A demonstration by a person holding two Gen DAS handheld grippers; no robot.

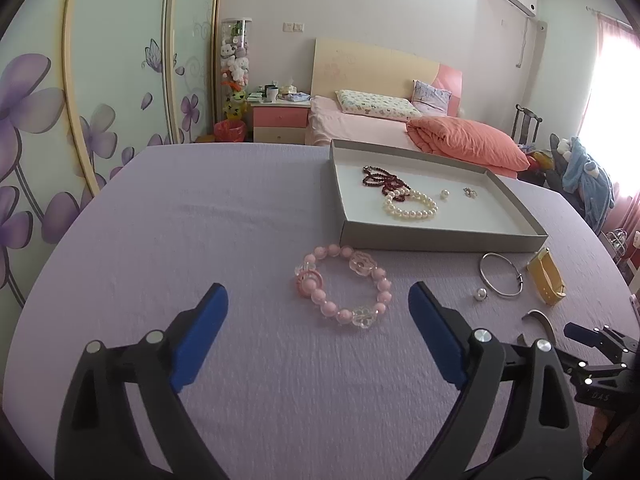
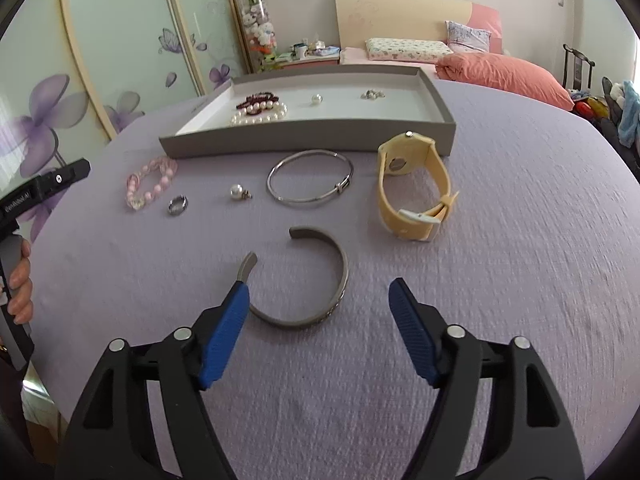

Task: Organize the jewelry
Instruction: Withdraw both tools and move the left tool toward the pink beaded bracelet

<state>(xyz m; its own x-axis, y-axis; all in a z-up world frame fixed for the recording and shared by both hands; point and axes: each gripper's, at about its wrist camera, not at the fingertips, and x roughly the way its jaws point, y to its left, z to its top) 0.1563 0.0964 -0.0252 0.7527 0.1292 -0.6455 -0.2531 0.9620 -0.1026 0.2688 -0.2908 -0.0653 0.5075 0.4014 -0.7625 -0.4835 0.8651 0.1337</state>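
Note:
A pink bead bracelet (image 1: 362,263) lies flat on the lilac tablecloth, just ahead of my left gripper (image 1: 317,292). That gripper stands wide open, its blue pads (image 1: 204,332) clear of the beads. In the right wrist view my right gripper (image 2: 319,289) is open over a grey open cuff bangle (image 2: 342,276), and the left pad (image 2: 226,328) overlaps one end of the cuff without gripping it. A grey cardboard tray (image 2: 304,140) further back holds dark red beads (image 1: 380,178), a pearl bracelet (image 1: 412,206), a pearl earring (image 1: 444,194) and a small silver piece (image 1: 470,192).
Loose on the cloth lie a thin silver bangle (image 2: 304,202), a yellow watch (image 2: 438,164), a silver ring (image 2: 173,207) and a pearl earring (image 2: 237,191). A person's hand (image 2: 20,280) holds the left tool. Behind the round table stand a bed and a wardrobe.

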